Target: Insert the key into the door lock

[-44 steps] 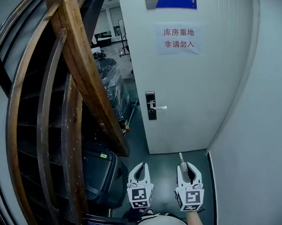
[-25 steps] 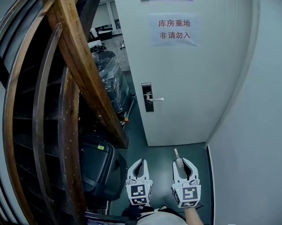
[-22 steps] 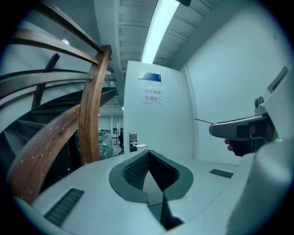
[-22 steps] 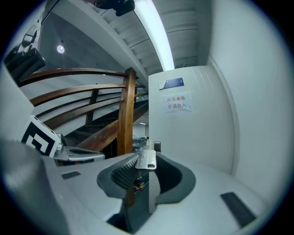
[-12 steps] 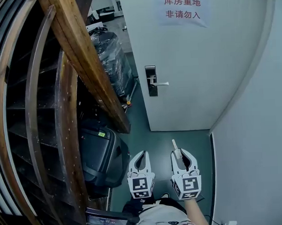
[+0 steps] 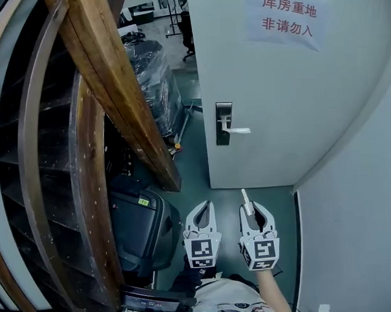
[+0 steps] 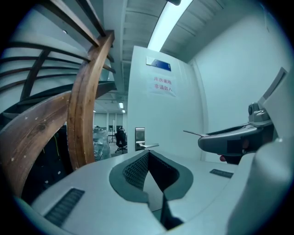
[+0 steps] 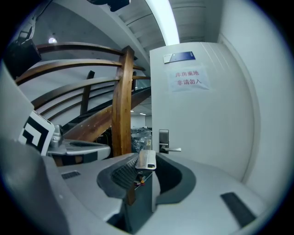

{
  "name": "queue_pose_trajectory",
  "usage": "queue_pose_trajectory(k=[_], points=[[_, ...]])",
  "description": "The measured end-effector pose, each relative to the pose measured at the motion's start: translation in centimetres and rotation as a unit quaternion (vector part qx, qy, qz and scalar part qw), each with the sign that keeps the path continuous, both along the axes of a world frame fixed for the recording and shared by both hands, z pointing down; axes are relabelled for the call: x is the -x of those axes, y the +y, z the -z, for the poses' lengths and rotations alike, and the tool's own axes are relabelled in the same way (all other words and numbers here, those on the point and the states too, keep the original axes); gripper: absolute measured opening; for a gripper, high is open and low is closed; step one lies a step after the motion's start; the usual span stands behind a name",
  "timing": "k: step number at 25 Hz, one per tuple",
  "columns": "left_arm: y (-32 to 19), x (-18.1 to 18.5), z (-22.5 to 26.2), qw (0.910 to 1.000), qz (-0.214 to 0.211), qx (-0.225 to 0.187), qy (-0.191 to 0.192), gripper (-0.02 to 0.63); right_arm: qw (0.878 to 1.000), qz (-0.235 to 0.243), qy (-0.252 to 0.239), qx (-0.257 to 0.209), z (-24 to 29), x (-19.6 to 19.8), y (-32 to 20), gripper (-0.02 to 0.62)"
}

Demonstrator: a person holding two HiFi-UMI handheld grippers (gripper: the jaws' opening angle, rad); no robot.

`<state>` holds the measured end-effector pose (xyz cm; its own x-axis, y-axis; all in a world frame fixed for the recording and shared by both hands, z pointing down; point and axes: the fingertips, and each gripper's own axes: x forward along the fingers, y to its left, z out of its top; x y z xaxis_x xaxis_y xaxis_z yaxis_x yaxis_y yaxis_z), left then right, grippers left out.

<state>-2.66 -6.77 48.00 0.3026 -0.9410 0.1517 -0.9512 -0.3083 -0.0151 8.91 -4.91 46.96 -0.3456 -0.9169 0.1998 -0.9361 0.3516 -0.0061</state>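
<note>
J: Lock point(image 6: 224, 122) slid right in the head view vs 0.5 s back, and the door point(image 6: 277, 97) filled more of the frame. Both grippers stayed low by the body, side by side.

K: Key?

J: Right gripper point(image 6: 255, 215) had it. Fingers point(image 8: 123, 173) were clamped on the key point(image 8: 147, 159), blade sticking out past the tips, aimed ahead and slightly left in the head view.

K: Left?

J: Left gripper point(image 6: 203, 214) was closed on nothing, fingers point(image 7: 135, 169) meeting at the tips. Idle.

K: Geometry for the next move?

J: Lock was well ahead of the key and a bit left of the right gripper in the head view. In the right gripper view it sat just right of the blade line, handle point(image 8: 172, 149) poking right from the plate. Blade axis ran roughly toward the door, so my read was a straight reach forward with a small sideways trim. Right was nearer and already loaded. Keyhole was too small to make out.
</note>
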Motion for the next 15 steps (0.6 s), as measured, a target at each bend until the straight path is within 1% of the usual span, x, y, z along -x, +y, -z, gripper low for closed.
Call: queue_pose_trajectory(k=[6, 11, 15], points=[[-6.4, 2.6, -2.1, 0.9995, -0.025, 0.015, -0.008, 0.005, 0.999, -0.016, 0.023, 0.026, -3.8, 3.0, -7.3, 0.118], [-9.8, 3.5, -4.1, 0.9989, -0.028, 0.038, -0.009, 0.005, 0.998, -0.020, 0.030, 0.049, -6.7, 3.8, -12.7, 0.118], [-11.4, 3.8, -5.9, 0.9987, -0.021, 0.045, -0.015, 0.005, 0.997, -0.020, 0.028, 0.062, -9.4, 3.9, -17.2, 0.118]])
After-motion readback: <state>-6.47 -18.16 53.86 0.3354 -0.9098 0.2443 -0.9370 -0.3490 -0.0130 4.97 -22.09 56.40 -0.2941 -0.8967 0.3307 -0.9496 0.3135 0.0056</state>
